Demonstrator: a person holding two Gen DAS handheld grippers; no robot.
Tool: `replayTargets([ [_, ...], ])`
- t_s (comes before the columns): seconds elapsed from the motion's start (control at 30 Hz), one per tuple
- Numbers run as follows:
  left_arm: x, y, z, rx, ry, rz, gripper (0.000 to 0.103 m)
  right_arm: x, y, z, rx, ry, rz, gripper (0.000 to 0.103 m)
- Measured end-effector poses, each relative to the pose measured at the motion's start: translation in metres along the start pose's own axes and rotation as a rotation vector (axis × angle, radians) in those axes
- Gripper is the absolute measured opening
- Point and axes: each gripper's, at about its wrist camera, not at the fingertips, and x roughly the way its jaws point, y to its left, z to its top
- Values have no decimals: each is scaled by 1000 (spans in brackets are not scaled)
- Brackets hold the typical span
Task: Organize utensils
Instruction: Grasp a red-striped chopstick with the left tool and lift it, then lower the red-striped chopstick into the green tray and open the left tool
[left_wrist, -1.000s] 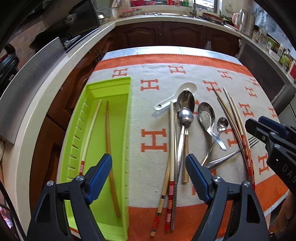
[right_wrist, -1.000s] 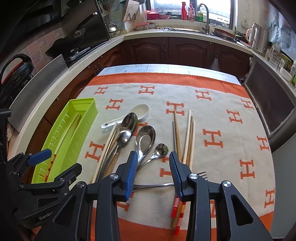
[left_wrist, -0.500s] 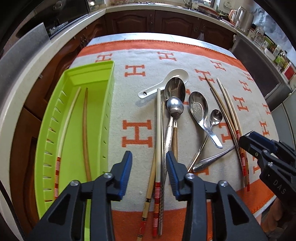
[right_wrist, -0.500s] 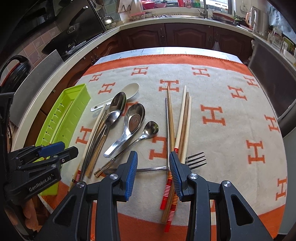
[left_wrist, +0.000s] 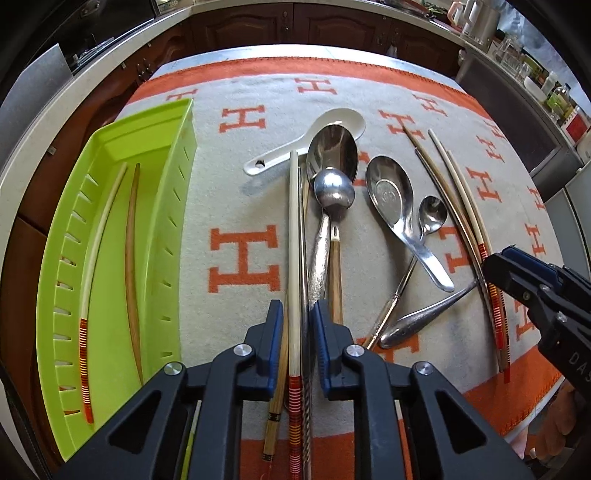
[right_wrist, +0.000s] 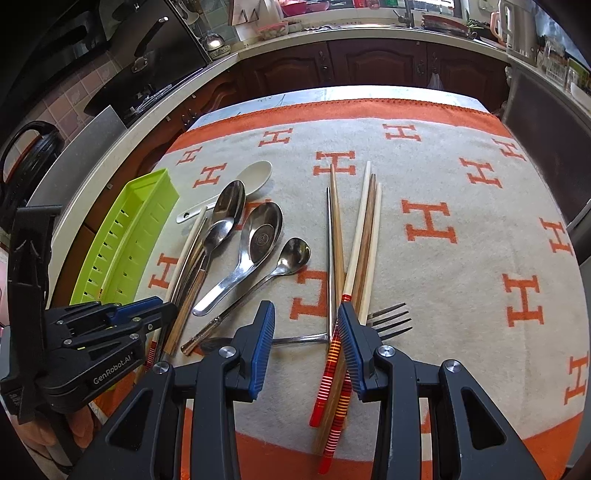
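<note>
Two chopsticks (left_wrist: 110, 266) inside the green tray (left_wrist: 162, 236) show only from the left.

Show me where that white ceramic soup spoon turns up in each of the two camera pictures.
Left wrist view: the white ceramic soup spoon lies upper centre, its bowl partly under a large steel spoon.
Right wrist view: it lies upper left of centre, beyond the steel spoons.
Shared landmark: the lime-green plastic tray, to the spoon's left in both.
</note>
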Motion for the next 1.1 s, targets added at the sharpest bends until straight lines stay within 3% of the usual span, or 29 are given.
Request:
replayTargets([
  [0.37, 0, 3, 0, 1, -14, -6, 8, 4, 0, -2, -2, 1, 12, 36],
  [0.4, -2, 3, -1, -4, -17, -6, 4, 3, 1, -2, -4, -1, 13, 36],
  [0.83, -34, 7, 2, -26, -73, -31, 4, -6, 12, -6, -22, -11, 30, 36],
  [1.0, -70, 18, 6, -14, -139, 12, 4, -10, 24, -8, -41, -9, 51, 36],
  [1.1, -91, 34, 10, -8, -191, 87, 4, -10, 32, -8, -48, 1, 75, 36],
])
